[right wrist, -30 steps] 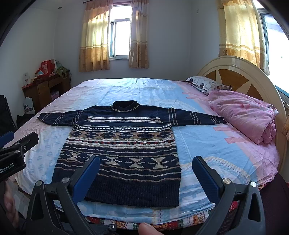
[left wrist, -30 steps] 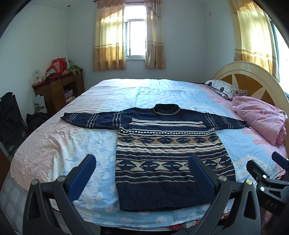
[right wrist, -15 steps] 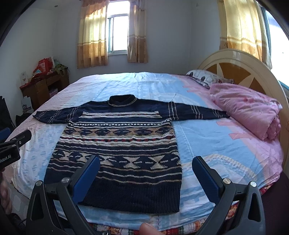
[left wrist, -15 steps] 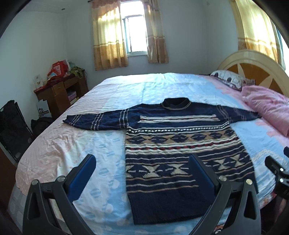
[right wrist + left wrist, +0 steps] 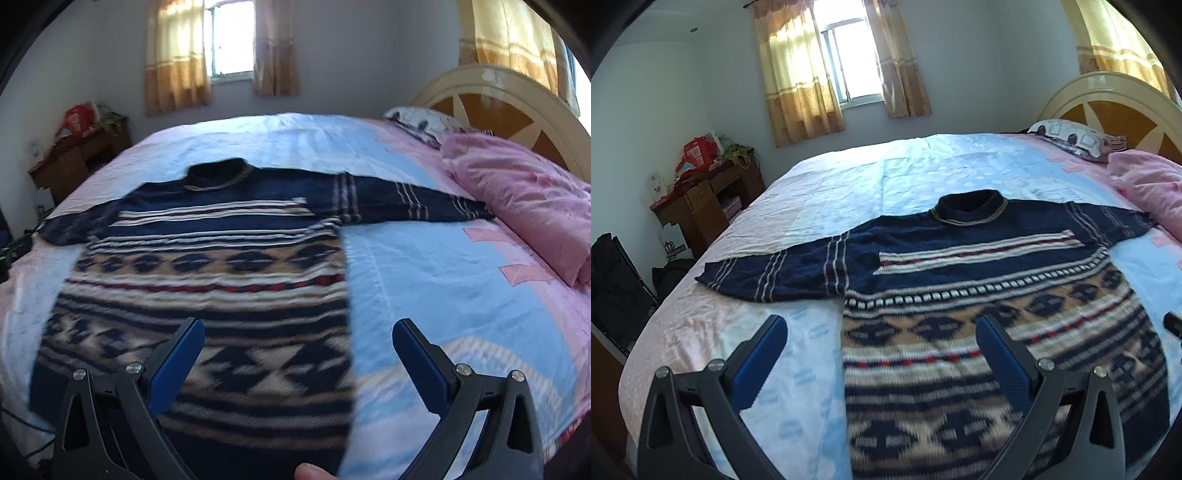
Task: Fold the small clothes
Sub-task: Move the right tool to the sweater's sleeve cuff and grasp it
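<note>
A navy patterned knit sweater point(image 5: 960, 280) lies flat on the bed, front up, both sleeves spread out sideways; it also shows in the right wrist view point(image 5: 221, 280). My left gripper point(image 5: 882, 332) is open and empty, hovering over the sweater's left side below the left sleeve point(image 5: 768, 273). My right gripper point(image 5: 299, 336) is open and empty, hovering over the sweater's right edge, below the right sleeve point(image 5: 417, 203). Neither gripper touches the cloth.
The bed point(image 5: 849, 192) has a pale blue and pink sheet. A folded pink quilt point(image 5: 524, 206) and a pillow point(image 5: 1071, 138) lie by the headboard point(image 5: 491, 107) on the right. A wooden desk point(image 5: 705, 206) stands left of the bed.
Both grippers have moved forward and lower over the bed, closer to the sweater. Both stay open. The sweater has not moved.
</note>
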The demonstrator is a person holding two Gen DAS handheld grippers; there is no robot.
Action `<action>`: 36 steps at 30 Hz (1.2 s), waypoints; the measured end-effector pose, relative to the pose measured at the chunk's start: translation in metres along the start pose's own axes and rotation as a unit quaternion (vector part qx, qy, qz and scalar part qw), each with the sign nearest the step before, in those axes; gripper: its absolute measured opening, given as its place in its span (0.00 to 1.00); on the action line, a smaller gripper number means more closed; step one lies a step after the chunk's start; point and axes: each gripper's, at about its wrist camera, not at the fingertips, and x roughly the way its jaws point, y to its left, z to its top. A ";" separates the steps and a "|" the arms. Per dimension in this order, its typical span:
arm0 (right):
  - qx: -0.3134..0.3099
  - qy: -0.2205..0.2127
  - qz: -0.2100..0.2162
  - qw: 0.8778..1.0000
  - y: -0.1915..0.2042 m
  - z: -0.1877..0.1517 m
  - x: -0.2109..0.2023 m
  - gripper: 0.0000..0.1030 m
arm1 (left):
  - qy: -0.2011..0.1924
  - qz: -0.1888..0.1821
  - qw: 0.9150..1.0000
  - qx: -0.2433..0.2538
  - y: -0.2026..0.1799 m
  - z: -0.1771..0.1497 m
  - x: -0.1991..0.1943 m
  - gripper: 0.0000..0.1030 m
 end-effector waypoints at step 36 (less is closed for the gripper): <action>0.329 0.049 -0.131 0.934 -0.377 0.145 0.253 0.49 | 0.113 0.061 0.991 -0.048 -0.012 0.040 0.203 1.00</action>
